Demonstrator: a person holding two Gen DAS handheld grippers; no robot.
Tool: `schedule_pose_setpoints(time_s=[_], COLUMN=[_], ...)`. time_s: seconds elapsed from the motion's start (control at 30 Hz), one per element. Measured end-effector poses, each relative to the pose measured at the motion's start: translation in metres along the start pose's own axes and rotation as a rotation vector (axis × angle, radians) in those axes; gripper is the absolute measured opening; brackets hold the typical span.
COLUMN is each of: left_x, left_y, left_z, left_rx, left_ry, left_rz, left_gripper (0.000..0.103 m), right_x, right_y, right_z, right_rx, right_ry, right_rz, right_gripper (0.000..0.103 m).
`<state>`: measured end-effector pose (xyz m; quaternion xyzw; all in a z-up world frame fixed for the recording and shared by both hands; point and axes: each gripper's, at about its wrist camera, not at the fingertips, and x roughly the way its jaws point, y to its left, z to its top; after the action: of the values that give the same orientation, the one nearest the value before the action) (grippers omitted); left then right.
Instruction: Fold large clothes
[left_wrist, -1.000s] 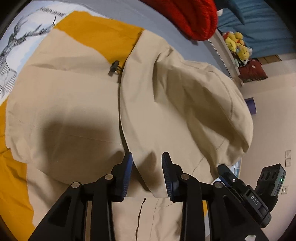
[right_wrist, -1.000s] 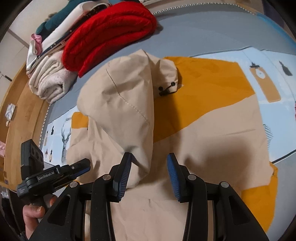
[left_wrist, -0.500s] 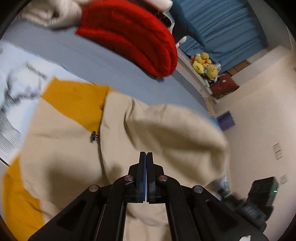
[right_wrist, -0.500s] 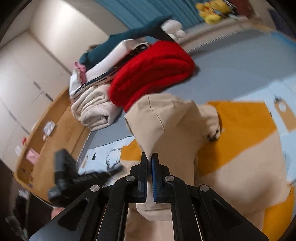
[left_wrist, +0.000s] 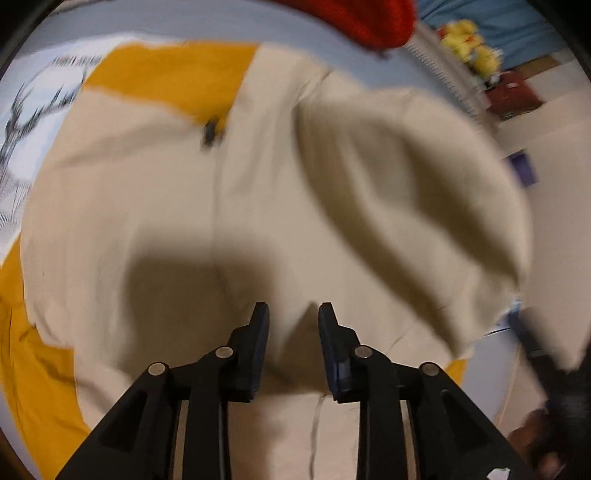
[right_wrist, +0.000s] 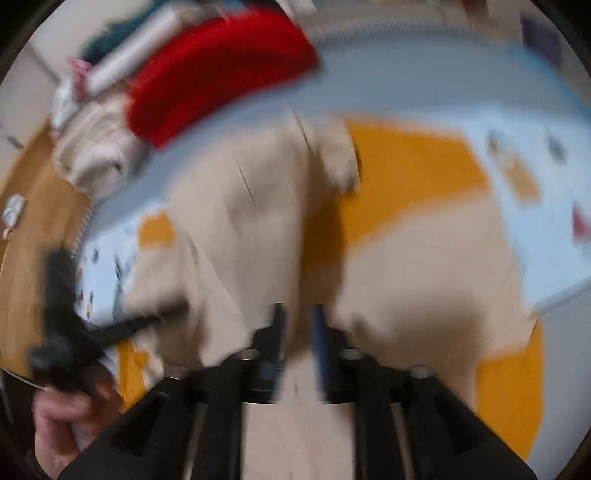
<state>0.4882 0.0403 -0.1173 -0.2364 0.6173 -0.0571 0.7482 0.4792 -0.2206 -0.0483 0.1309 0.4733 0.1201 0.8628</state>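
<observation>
While both jaws are opening on nothing | left gripper (left_wrist: 290, 321), right gripper (right_wrist: 298, 325) hang over jacket (left_wrist: 155, 221) | hood (left_wrist: 406, 192) lies ahead, between them.

Each camera sits on a gripper and looks forward and down along its two fingers. The left wrist view looks down from close above the beige jacket (left_wrist: 236, 229), with the left gripper (left_wrist: 290, 314) at the bottom. The right wrist view is blurry. It looks down at the same beige jacket (right_wrist: 399, 280) from close, with the right gripper (right_wrist: 298, 317) at the bottom. Both views share the jacket, the yellow patch (left_wrist: 173, 77) (right_wrist: 410, 166) and the red knit pile (left_wrist: 362, 18) (right_wrist: 218, 70). Each view also catches the other gripper at its edge.
</observation>
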Motion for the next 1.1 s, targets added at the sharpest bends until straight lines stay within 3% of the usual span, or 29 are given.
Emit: schedule_pose_setpoints(time_s=[0.03, 0.17, 0.27, 0.3, 0.33, 0.37, 0.4, 0.47, 0.53, 0.63, 0.7, 0.77, 0.83, 0.97, 1.03, 1.1], left_x=[0.0, -0.001, 0.0, 0.001, 0.003, 0.003, 0.001, -0.011, -0.03, -0.048, -0.029, 0.002, 0.019, 0.006, -0.005, -0.024], left_y=[0.004, 0.021, 0.025, 0.027, 0.027, 0.027, 0.028, 0.024, 0.015, -0.003, -0.002, 0.008, 0.016, 0.018, 0.019, 0.013], left_z=[-0.001, -0.001, 0.0, -0.002, -0.004, -0.005, -0.008, -0.01, -0.008, -0.01, -0.012, -0.02, -0.025, -0.024, -0.024, -0.028], left_rx=[-0.027, -0.136, -0.174, -0.176, -0.179, -0.179, -0.178, -0.153, -0.097, 0.017, 0.039, 0.012, -0.016, -0.015, -0.007, 0.005], left_ry=[0.007, 0.013, 0.014, 0.021, 0.029, 0.033, 0.028, -0.015, -0.076, -0.142, -0.074, 0.048, 0.113, 0.076, 0.047, -0.028], left_rz=[0.012, 0.015, -0.033, -0.055, -0.077, -0.095, -0.111, -0.129, -0.126, -0.031, 0.032, 0.088, 0.103, 0.126, 0.143, 0.18], left_gripper=[0.026, 0.03, 0.03, 0.027, 0.023, 0.004, 0.001, 0.0, 0.0, 0.0, 0.0, 0.001, 0.004, 0.012, 0.016, 0.017], right_x=[-0.002, 0.008, 0.022, 0.028, 0.035, 0.036, 0.038, 0.031, 0.021, 0.027, 0.058, 0.087, 0.099, 0.086, 0.068, 0.048], right_y=[0.002, 0.003, 0.0, -0.002, -0.005, -0.005, -0.007, -0.016, -0.027, -0.049, -0.072, -0.09, -0.094, -0.084, -0.076, -0.066], right_z=[0.005, 0.015, 0.018, 0.016, 0.017, 0.017, 0.015, 0.013, 0.014, 0.002, -0.021, -0.045, -0.054, -0.04, -0.03, -0.02], right_rx=[-0.008, -0.002, 0.01, 0.015, 0.021, 0.029, 0.041, 0.081, 0.145, 0.271, 0.385, 0.488, 0.521, 0.469, 0.415, 0.354], right_ry=[-0.029, -0.013, 0.037, 0.05, 0.066, 0.072, 0.064, 0.016, -0.03, 0.03, 0.189, 0.325, 0.366, 0.306, 0.226, 0.134], right_rz=[0.022, 0.055, 0.085, 0.101, 0.118, 0.133, 0.142, 0.136, 0.119, 0.057, 0.001, -0.004, 0.005, -0.034, -0.09, -0.142], right_gripper=[0.073, 0.074, 0.069, 0.058, 0.038, 0.025, 0.006, 0.002, 0.002, 0.001, 0.001, 0.002, 0.002, 0.012, 0.03, 0.035])
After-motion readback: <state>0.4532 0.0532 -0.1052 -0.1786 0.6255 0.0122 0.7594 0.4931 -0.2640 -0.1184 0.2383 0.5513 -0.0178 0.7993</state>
